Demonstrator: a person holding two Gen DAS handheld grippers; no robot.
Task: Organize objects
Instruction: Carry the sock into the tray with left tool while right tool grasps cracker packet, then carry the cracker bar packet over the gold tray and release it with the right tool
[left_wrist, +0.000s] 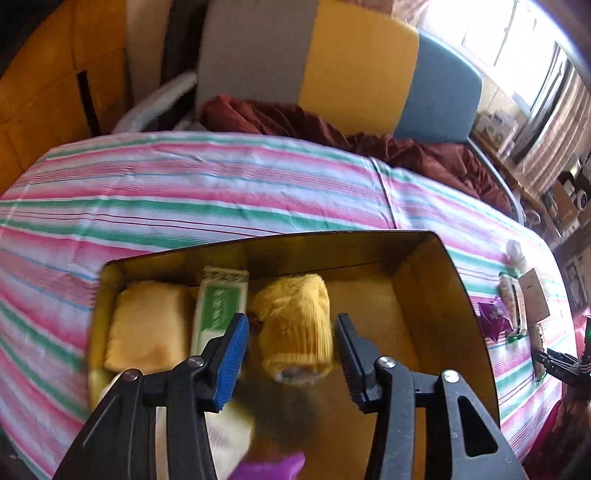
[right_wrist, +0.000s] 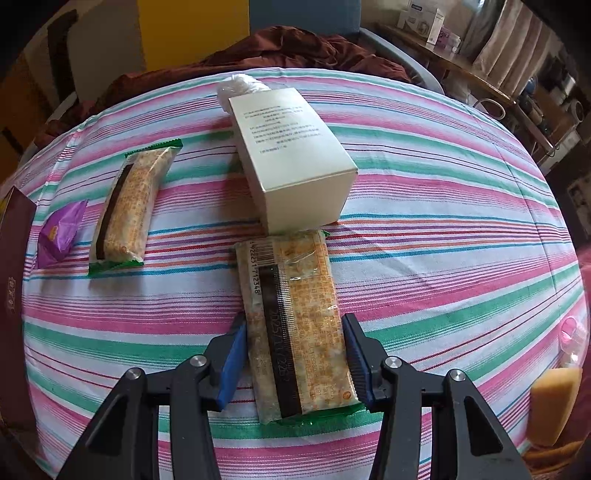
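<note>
Pinching only the near end of the snack bar (right_wrist: 295, 325), the right gripper (right_wrist: 295, 358) risks it sagging free, while the left gripper (left_wrist: 291, 360) hangs spread around the yellow roll (left_wrist: 295, 325) in the box (left_wrist: 461, 295).

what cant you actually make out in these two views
- Left wrist view: the purple packet is cut off by the bottom edge and blurred.
- Left wrist view: the pale packet in the gold tin is half hidden by the left gripper and blurred.
- Right wrist view: print on the white box is too small to read.
- Right wrist view: the dark red box is cut off at the left edge.
</note>
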